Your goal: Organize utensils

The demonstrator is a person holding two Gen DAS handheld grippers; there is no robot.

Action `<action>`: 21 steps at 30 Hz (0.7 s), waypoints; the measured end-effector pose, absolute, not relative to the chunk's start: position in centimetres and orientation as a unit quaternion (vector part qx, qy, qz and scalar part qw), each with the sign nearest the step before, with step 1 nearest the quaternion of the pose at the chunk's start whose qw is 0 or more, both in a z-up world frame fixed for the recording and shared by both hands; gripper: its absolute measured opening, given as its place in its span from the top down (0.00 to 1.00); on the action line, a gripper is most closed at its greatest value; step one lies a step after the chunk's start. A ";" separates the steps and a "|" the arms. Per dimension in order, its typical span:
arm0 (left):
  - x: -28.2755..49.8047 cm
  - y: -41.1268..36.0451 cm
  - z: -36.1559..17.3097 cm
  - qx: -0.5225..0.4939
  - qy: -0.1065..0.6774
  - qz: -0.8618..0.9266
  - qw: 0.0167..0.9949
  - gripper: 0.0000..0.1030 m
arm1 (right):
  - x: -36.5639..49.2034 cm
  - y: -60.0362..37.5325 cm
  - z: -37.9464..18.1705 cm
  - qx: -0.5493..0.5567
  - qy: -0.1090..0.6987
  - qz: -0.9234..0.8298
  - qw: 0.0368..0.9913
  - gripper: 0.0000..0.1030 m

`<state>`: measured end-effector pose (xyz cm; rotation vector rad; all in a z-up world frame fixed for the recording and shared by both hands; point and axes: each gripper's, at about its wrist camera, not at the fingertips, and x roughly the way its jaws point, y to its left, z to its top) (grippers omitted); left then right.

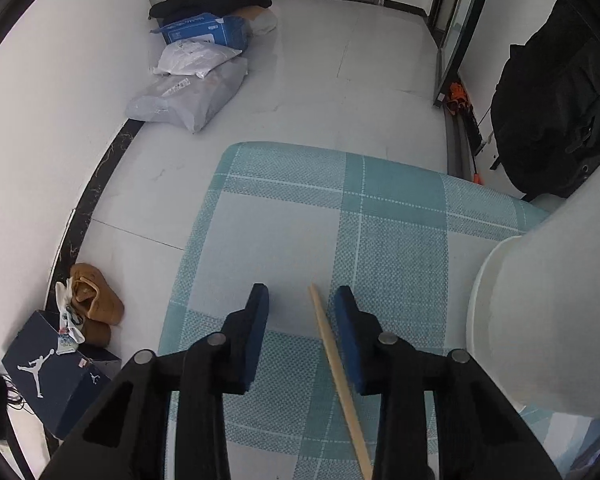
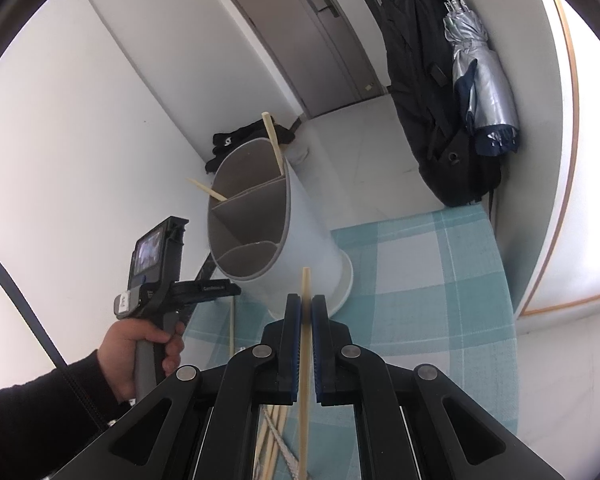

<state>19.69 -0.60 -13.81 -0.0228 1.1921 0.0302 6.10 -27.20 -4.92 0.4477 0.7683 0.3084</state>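
Observation:
On the teal checked tablecloth (image 1: 396, 240) lies a pale wooden chopstick (image 1: 334, 360). My left gripper (image 1: 302, 292) points down over it, open, with the stick in the gap close to the right pad and the left pad well clear. My right gripper (image 2: 306, 299) is shut on another chopstick (image 2: 306, 280) that sticks out past its tips. Ahead of it stands the white divided holder (image 2: 300, 216), with two chopsticks (image 2: 274, 144) leaning in its far compartments. A hand (image 2: 140, 344) grips the left tool beside the holder. Another chopstick (image 2: 231, 324) lies on the cloth.
The holder's white side (image 1: 540, 320) fills the right of the left wrist view. On the floor are a dark shoebox (image 1: 56, 376), brown shoes (image 1: 96, 304) and parcels (image 1: 188, 92). A black bag (image 2: 440, 120) and silver umbrella (image 2: 480, 80) hang beyond the table. More chopsticks (image 2: 272, 432) lie under my right gripper.

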 end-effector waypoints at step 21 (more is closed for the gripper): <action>14.0 1.7 -7.5 -0.098 0.459 -0.002 0.883 1.00 | 3.9 -26.7 -2.9 0.195 0.333 0.143 0.911 0.96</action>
